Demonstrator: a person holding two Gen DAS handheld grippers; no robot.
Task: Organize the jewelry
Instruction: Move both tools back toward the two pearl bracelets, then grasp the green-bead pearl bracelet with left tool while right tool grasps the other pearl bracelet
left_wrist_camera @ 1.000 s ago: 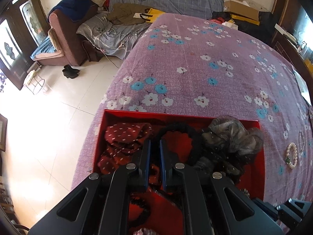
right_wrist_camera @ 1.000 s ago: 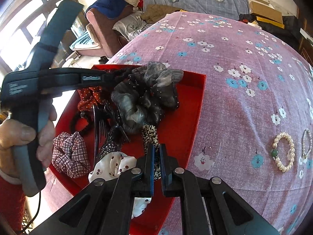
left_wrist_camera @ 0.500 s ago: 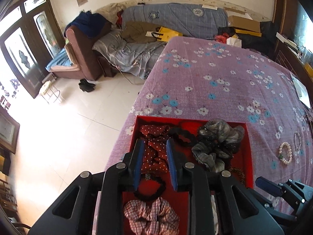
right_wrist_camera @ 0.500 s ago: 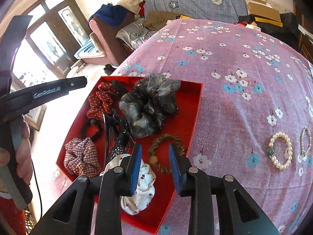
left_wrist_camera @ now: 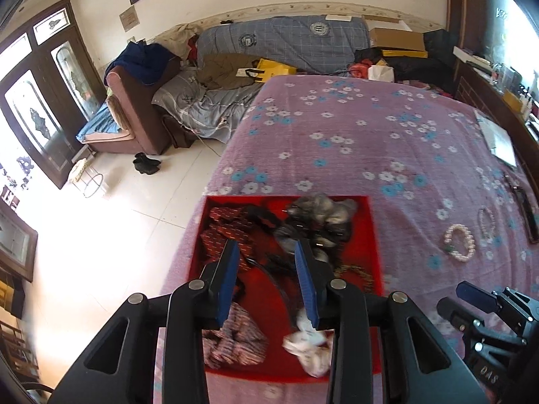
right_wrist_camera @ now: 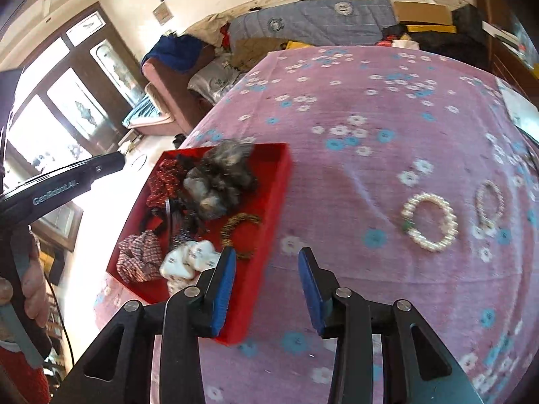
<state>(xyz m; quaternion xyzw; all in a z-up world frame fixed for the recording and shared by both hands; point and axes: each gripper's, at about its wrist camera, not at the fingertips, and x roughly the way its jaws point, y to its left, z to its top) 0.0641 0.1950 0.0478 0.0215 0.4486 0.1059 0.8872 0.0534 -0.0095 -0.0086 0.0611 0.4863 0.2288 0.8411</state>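
Note:
A red tray (left_wrist_camera: 375,235) (right_wrist_camera: 281,181) on the purple flowered bedspread holds several scrunchies, a dark hairband and a braided brown bracelet (right_wrist_camera: 240,227). My left gripper (left_wrist_camera: 266,252) hangs above the tray, its jaws opening with nothing between them. My right gripper (right_wrist_camera: 266,259) is over the tray's right wall and the bedspread, its jaws opening and empty too. A pearl bracelet (right_wrist_camera: 429,221) (left_wrist_camera: 460,242) with a green bead lies on the bedspread right of the tray. A thinner beaded bracelet (right_wrist_camera: 490,203) (left_wrist_camera: 485,219) lies beyond it.
A hand (right_wrist_camera: 32,286) holds the left gripper's handle at the left edge of the right wrist view. A dark strap (left_wrist_camera: 525,213) and white papers (left_wrist_camera: 502,141) lie at the bed's right side. Past the bed's left edge is tiled floor (left_wrist_camera: 101,235), with a cluttered sofa (left_wrist_camera: 202,101) behind.
Both grippers went from shut to open and drew up and back from the tray. The braided brown bracelet, earlier at the right gripper's tips, now lies in the tray.

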